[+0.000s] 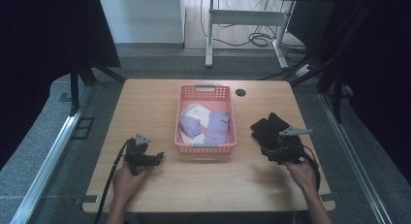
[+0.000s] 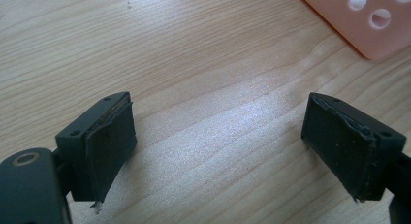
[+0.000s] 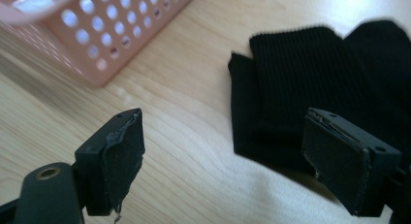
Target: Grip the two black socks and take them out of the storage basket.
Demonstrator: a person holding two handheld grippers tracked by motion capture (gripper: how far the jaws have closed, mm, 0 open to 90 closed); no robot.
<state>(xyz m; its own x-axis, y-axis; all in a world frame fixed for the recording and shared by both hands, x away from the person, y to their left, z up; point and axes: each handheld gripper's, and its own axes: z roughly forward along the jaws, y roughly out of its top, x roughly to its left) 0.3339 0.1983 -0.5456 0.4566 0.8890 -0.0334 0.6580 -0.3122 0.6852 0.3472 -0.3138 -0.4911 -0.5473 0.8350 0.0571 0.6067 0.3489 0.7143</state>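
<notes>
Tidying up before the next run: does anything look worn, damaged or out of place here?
The black pads on the right gripper look frayed, with a loose shred hanging from one lower edge. A black sock lies outside the pink basket.

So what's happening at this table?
A person holds a gripper in each hand at a wooden table. The right gripper, jaws open, is beside a black sock lying next to a pink basket that already holds purple and white clothes. The left gripper waits open over bare wood.
</notes>
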